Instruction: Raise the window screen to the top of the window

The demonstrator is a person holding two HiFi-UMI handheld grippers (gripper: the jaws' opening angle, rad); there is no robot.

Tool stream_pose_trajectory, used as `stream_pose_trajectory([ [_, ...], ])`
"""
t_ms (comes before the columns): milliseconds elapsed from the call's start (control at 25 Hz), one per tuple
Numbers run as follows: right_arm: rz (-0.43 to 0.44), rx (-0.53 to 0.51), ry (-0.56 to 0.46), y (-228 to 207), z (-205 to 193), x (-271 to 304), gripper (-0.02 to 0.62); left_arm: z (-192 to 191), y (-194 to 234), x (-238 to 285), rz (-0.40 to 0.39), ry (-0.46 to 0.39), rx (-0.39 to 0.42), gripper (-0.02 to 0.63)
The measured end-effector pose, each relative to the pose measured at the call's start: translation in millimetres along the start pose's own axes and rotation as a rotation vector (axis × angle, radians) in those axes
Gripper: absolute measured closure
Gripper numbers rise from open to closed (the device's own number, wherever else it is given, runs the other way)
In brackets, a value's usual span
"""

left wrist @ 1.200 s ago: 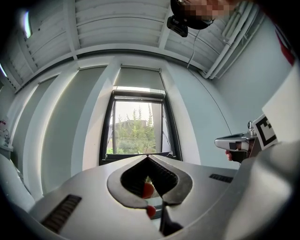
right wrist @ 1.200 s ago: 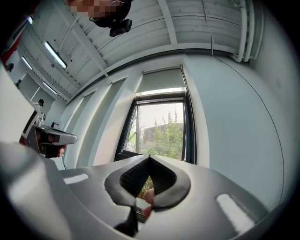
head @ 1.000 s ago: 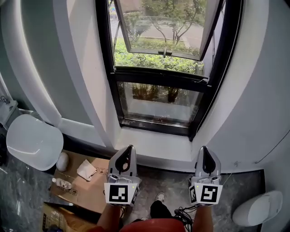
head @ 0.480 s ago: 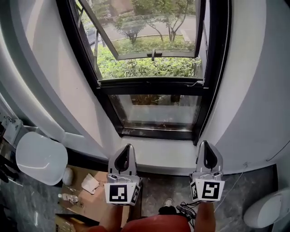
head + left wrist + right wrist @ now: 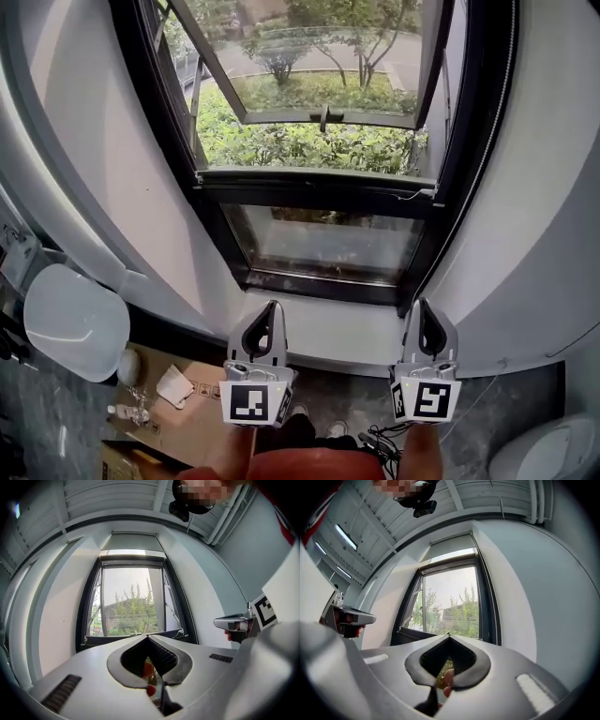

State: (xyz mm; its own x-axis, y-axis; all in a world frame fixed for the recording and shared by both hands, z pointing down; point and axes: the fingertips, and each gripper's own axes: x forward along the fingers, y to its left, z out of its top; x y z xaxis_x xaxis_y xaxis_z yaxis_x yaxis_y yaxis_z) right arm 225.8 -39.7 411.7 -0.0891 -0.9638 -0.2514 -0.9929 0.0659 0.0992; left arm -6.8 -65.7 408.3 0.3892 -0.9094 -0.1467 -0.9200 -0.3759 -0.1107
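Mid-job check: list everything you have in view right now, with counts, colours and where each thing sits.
Window: one, black frame, straight ahead; upper sash swung open outward.
Window screen: one, grey, at the window's top.
Sill: one, white, below the window.
Cardboard: one sheet, brown, on the floor at left.
Crumpled item: one, white, on the cardboard.
Small bottle: one, clear, at the cardboard's left edge.
Rounded object: one, white, far left.
Shoes: two, pale, on the floor between the grippers.
Left gripper: grey, shut, empty, pointing at the window.
Right gripper: grey, shut, empty, pointing at the window.
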Motion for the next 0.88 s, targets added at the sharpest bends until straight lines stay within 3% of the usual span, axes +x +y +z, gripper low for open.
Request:
stream_pose_trajectory([
  [880, -0.035, -0.145, 0.042, 65.2, -32.2, 183.8, 0.586, -47.0, 130.9, 161.1, -0.076, -0.024, -0.032, 0.601],
])
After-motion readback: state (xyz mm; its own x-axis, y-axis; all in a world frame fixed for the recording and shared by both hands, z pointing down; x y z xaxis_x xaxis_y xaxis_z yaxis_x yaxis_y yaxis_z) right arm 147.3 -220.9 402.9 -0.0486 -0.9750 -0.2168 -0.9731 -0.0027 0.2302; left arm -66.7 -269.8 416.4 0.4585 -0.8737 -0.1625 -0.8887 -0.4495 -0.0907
